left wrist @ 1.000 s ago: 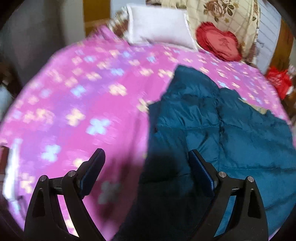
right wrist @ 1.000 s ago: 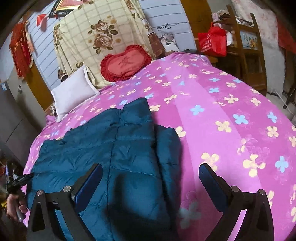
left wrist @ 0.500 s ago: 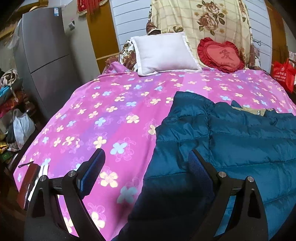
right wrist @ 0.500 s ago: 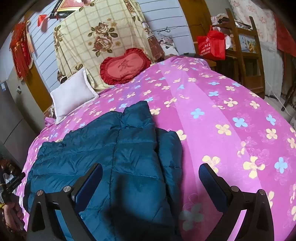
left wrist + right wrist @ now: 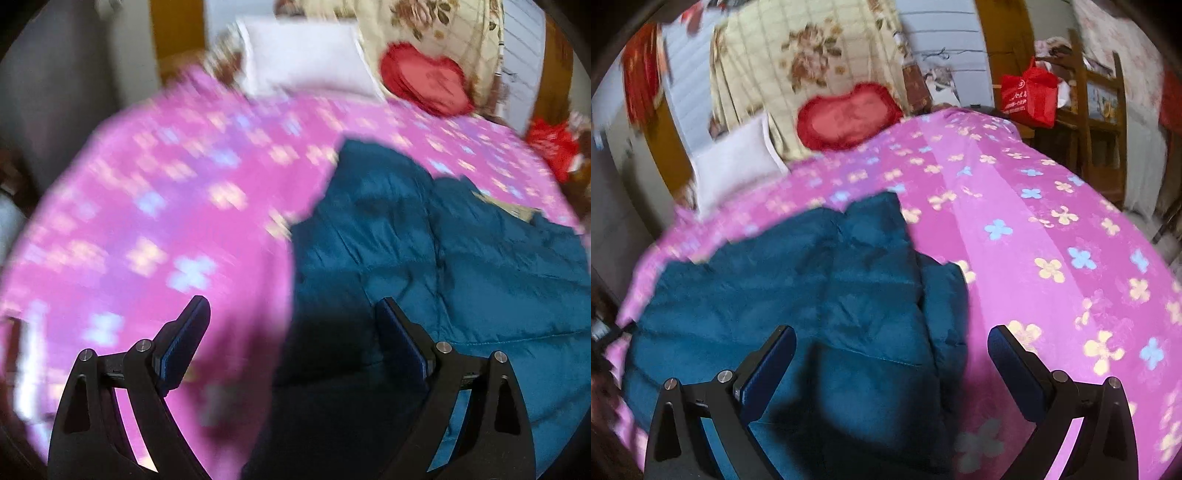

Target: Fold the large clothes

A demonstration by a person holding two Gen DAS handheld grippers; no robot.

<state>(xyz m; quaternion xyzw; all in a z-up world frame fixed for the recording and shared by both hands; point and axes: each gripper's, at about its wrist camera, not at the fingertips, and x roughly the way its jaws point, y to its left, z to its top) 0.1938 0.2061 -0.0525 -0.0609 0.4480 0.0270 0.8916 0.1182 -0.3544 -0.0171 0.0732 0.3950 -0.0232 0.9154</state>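
Observation:
A dark teal quilted jacket (image 5: 443, 258) lies spread on a pink flowered bedspread (image 5: 166, 206); it also shows in the right wrist view (image 5: 812, 280). My left gripper (image 5: 291, 321) is open and empty, hovering over the jacket's left edge. My right gripper (image 5: 892, 347) is open and empty, hovering over the jacket's right edge, where a folded strip (image 5: 945, 295) lies beside the bedspread (image 5: 1052, 240). Both views are blurred by motion.
A white pillow (image 5: 306, 55), a red heart cushion (image 5: 424, 81) and a floral quilt (image 5: 801, 70) stand at the head of the bed. A red bag (image 5: 1030, 96) and a wooden chair (image 5: 1097, 110) stand right of the bed. A grey cabinet (image 5: 66, 81) stands left.
Both grippers have dropped and tilted toward the jacket's near edge; the views went from sharp to blurred. Both stay open. The jacket has not moved.

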